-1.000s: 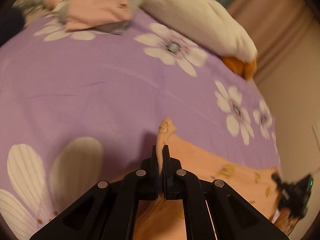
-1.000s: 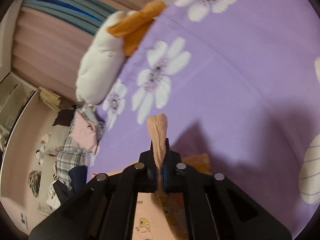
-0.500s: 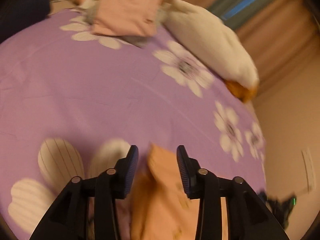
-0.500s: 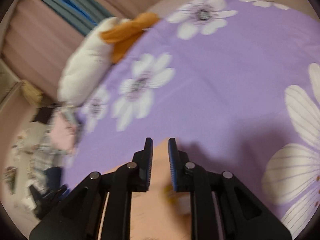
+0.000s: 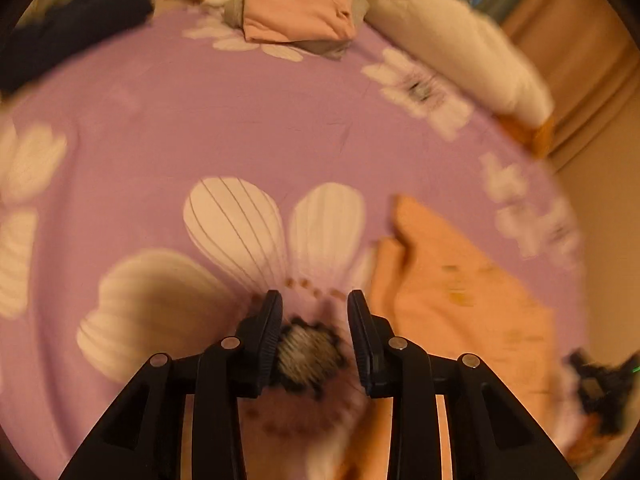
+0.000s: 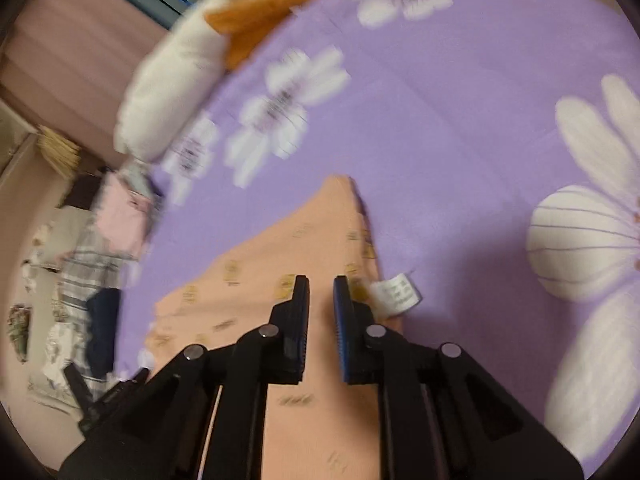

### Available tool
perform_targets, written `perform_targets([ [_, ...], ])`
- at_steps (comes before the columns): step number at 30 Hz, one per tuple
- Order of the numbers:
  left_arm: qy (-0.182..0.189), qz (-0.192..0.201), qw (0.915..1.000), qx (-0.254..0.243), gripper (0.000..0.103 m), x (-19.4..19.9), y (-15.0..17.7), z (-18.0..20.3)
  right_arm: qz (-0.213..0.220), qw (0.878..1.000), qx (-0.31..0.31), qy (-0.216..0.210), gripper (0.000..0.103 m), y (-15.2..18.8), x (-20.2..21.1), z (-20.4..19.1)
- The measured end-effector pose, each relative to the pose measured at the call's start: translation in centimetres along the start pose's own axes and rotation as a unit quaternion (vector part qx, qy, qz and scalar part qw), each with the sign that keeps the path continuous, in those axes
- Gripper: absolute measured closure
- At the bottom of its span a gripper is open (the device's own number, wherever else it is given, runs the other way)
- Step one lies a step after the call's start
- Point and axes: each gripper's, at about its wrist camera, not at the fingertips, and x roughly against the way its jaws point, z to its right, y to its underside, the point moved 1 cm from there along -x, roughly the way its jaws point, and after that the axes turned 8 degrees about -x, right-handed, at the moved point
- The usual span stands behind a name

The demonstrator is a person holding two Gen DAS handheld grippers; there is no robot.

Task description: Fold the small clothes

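A peach garment (image 5: pixel 464 292) with small yellow prints lies folded flat on the purple flowered sheet (image 5: pixel 240 120). My left gripper (image 5: pixel 314 308) is open with nothing between its fingers. It hangs over a white flower print, just left of the garment's edge. In the right wrist view the same garment (image 6: pixel 260 280) spreads below my right gripper (image 6: pixel 321 292). That gripper's jaws stand a narrow gap apart and hold nothing. A white care label (image 6: pixel 396 294) sticks out beside its right finger. The right gripper (image 5: pixel 600 388) also shows, blurred, at the garment's far side.
A stack of folded pink and grey clothes (image 5: pixel 298 0) sits at the far end of the bed, beside a white pillow with an orange part (image 5: pixel 452 52). Dark blue cloth (image 5: pixel 72 28) lies far left. More clothes (image 6: pixel 92 264) are piled past the bed's edge.
Both grippers were shut on upright edges of the peach garment. Both have let go and opened. The garment now lies flat, and the left gripper has slid off it to the left.
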Motion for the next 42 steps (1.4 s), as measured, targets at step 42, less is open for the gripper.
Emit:
perform_targets([
  [42,0.124,-0.159,0.9738,-0.105,0.079,-7.1,1.6,9.0,-0.121,0.980,0.157,0.032,0.091,11.7,-7.8,-5.2],
])
